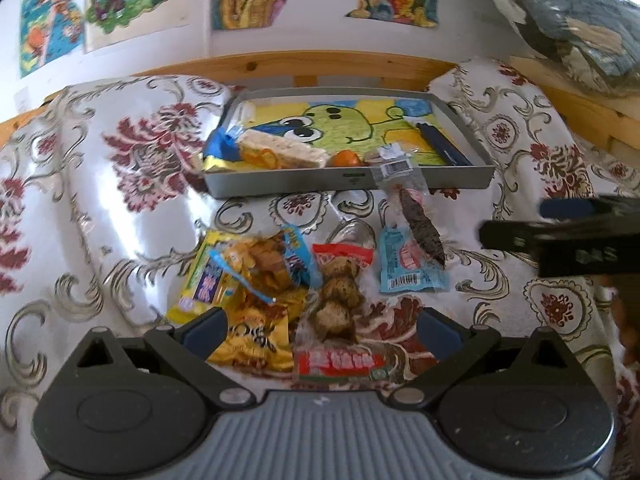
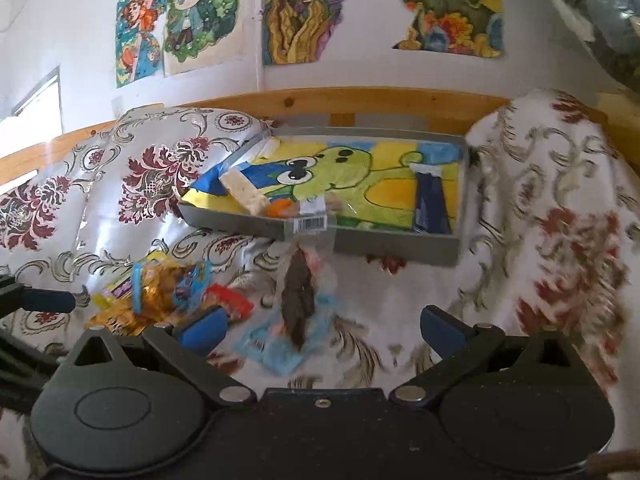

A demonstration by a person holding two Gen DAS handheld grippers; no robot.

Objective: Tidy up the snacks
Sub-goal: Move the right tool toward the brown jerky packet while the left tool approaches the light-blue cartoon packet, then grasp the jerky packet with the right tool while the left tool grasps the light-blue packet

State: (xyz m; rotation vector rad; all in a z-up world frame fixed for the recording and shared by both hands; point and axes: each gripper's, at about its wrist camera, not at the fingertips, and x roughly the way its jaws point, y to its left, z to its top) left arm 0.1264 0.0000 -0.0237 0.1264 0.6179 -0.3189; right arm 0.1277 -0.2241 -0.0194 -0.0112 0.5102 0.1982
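We hold left gripper (image 1: 320, 330) spread over snack pile (image 1: 276, 280) on bed; right gripper (image 2: 322, 326) spread above dark snack packet (image 2: 298, 300) draped off tray (image 2: 400, 246) edge. Packets light, crinkly, slippery (pinch sealed edge).

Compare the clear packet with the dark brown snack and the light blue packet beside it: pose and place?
The clear packet holding a dark brown snack hangs over the grey tray's front wall, its barcoded end inside; the light blue foil packet lies flat on the floral cloth, wholly outside. The clear one shows its contents; the blue one is opaque. They overlap, and neither is gripped.
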